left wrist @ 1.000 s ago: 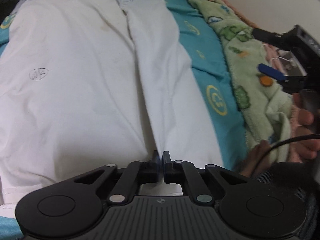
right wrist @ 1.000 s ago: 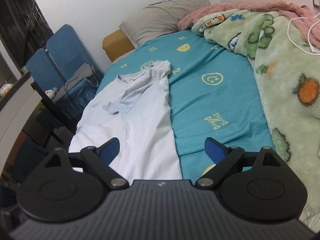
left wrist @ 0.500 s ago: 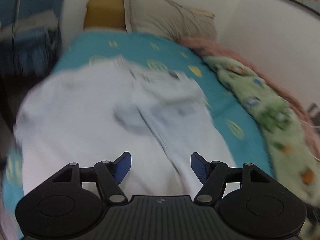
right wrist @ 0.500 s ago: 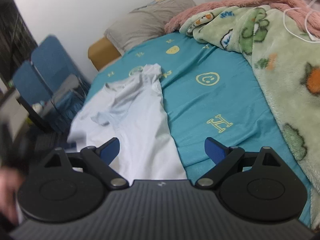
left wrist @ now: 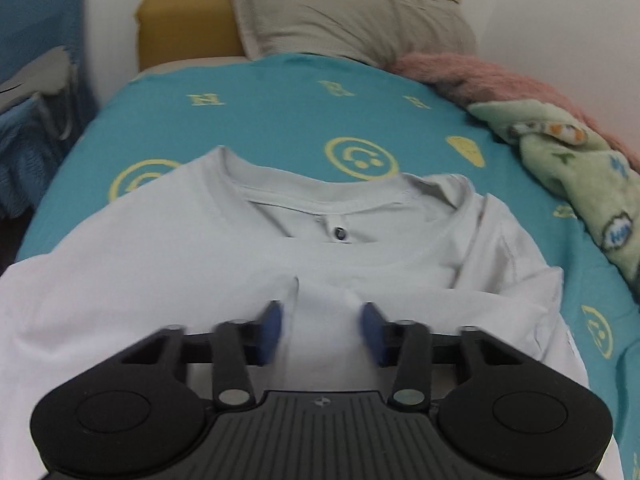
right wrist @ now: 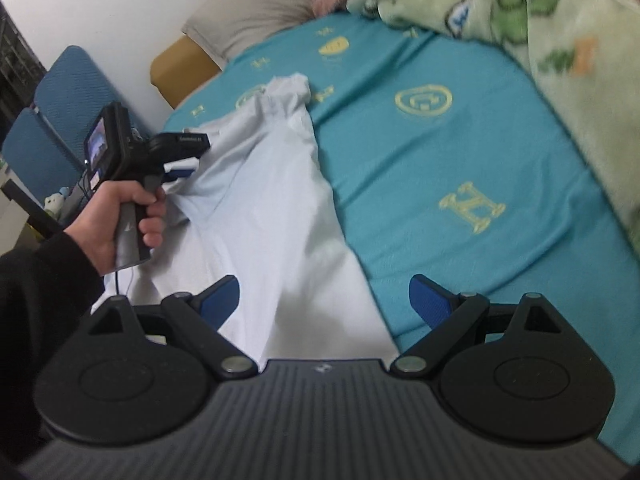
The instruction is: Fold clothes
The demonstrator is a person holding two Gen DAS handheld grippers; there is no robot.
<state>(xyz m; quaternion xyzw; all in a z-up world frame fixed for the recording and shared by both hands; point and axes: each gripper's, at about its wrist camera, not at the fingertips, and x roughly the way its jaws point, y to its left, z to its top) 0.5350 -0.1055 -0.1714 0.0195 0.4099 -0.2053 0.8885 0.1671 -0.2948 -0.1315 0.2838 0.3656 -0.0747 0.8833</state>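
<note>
A white T-shirt (left wrist: 160, 260) lies flat on the bed, its collar (left wrist: 320, 200) toward the pillow. My left gripper (left wrist: 322, 330) hovers just below the collar with its jaws closing. A raised fold of the shirt stands between the blue pads, which do not visibly press on it. In the right wrist view the shirt (right wrist: 260, 200) runs up the bed, and a hand (right wrist: 116, 220) holds the left gripper (right wrist: 182, 170) at the shirt's left edge. My right gripper (right wrist: 324, 300) is open over the shirt's near end, empty.
The bed has a teal sheet (right wrist: 440, 140) with yellow prints. A grey pillow (left wrist: 348, 12) lies at its head. A green blanket (right wrist: 540, 20) and a pink blanket (left wrist: 500, 76) are piled along the right side. Blue chairs (right wrist: 60, 100) stand left of the bed.
The left gripper let go of the shirt fold it pinched, opened wide, swung toward the collar end and is narrowing again. The right gripper sank closer to the shirt, still open.
</note>
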